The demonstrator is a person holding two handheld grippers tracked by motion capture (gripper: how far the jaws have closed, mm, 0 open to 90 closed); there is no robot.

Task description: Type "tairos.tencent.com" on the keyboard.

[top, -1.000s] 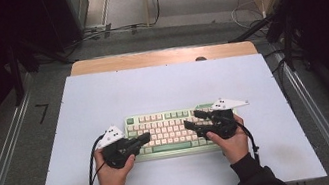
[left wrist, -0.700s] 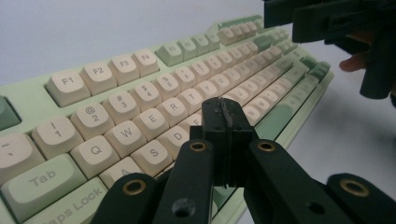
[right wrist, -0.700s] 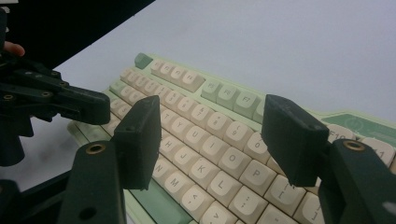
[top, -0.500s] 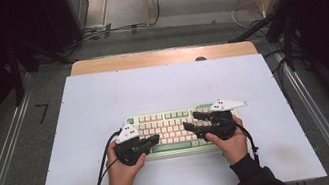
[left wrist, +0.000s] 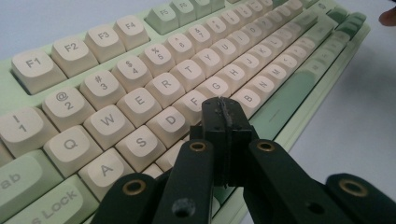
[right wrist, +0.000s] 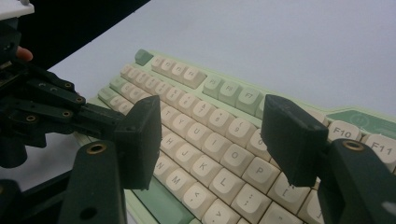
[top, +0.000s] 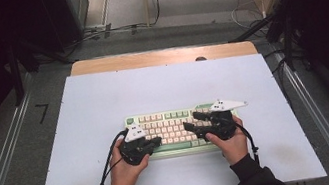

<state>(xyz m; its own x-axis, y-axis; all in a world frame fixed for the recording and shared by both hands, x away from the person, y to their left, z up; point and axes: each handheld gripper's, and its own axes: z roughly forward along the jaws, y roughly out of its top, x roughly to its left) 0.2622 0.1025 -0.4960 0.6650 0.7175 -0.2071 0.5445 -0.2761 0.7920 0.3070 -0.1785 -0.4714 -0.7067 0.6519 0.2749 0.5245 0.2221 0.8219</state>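
On the pale counter [top: 102, 98] your clenched left tool [left wrist: 223, 122] has slid rightward over the mechanical keyboard's [top: 167, 122] left keys, poised to press; your right tool [right wrist: 212, 140] hovers released.

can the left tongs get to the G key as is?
Probably yes: the left tongs, shut, hover right by the G key of the keyboard, nothing between them.

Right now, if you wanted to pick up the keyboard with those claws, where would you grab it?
Probably by its two short ends. The keyboard lies flat and long on the table, so the shut left gripper would open and come from the left end, the open right gripper from the right.
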